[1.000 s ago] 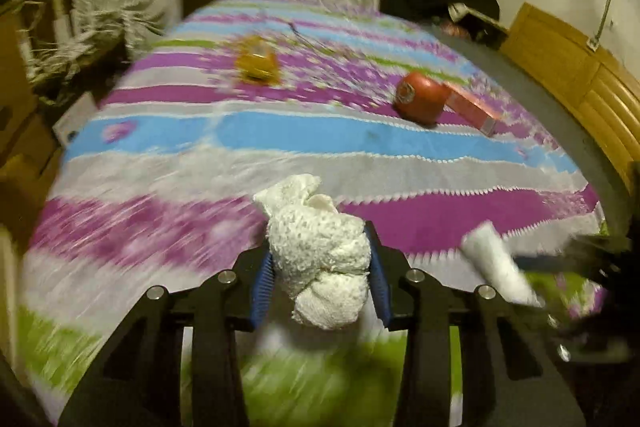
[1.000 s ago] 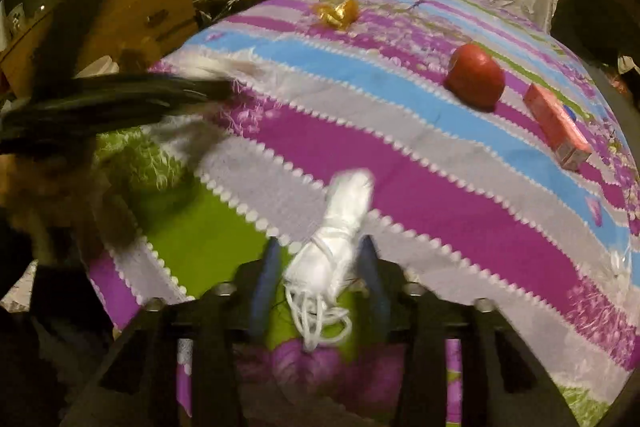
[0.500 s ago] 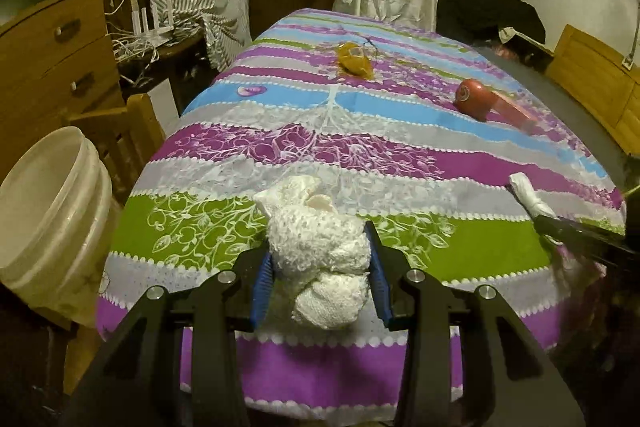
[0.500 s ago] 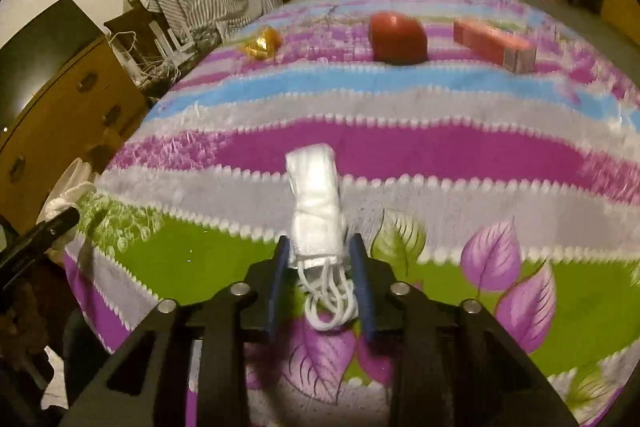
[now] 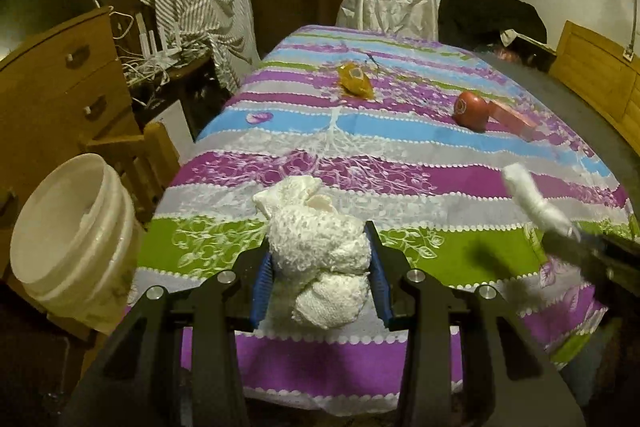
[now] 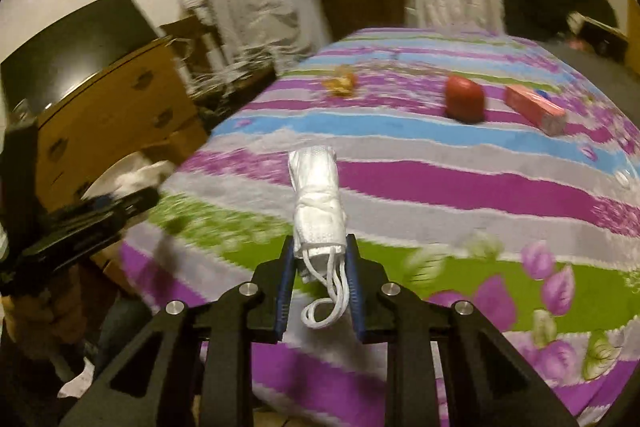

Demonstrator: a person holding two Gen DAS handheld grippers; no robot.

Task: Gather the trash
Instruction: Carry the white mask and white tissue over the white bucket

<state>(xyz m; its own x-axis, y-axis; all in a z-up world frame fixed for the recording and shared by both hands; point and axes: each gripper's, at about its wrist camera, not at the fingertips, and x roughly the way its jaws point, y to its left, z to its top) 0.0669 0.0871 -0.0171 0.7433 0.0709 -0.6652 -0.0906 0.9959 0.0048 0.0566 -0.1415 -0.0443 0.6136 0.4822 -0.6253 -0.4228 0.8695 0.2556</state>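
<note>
The left gripper [image 5: 320,269] clenches a crumpled white paper wad [image 5: 318,259]; the right gripper [image 6: 320,281], jaws just closing, pinches what looks like a rolled white face mask [image 6: 318,205].

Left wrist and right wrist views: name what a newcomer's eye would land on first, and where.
A crumpled white paper wad sits clamped in the left hand-held gripper, low in the frame. A rolled white face mask juts from the right hand-held gripper. Behind them lies the striped floral tablecloth, with a white bucket beside the table.
</note>
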